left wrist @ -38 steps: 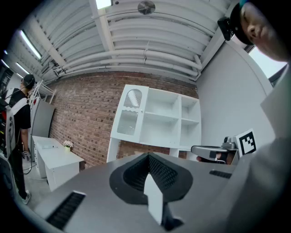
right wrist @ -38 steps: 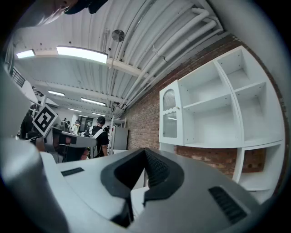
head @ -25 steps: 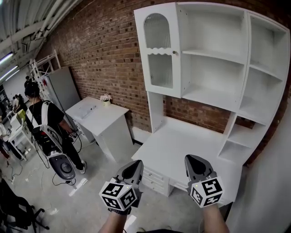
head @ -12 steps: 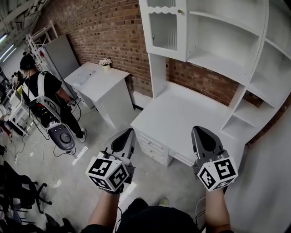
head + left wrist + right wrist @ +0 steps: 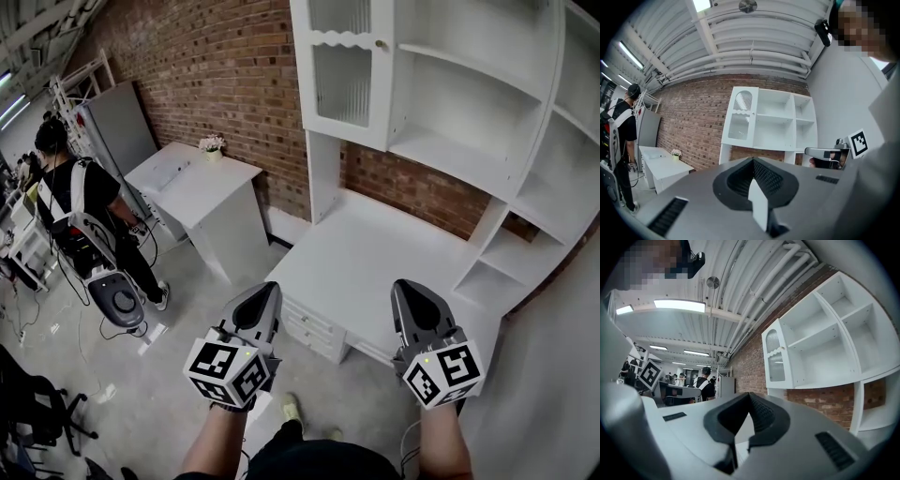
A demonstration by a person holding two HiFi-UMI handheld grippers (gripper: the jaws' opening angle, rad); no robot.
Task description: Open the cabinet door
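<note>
Both grippers are clenched and empty: the left gripper [image 5: 269, 289] and the right gripper [image 5: 403, 286] each show jaws pressed together with nothing between them. The cabinet door [image 5: 342, 70] lies ahead of and well above both jaw pairs, well apart from them, beyond the desk [image 5: 375, 253]. It appears closed, flush with the shelf unit [image 5: 487, 122]. Its long axis runs upright and its glazed face points toward the person. The knob [image 5: 380, 43] sits at the door's right edge, so the hinge is judged to be on the left. The right gripper stands nearer the knob; its jaws must part before gripping.
</note>
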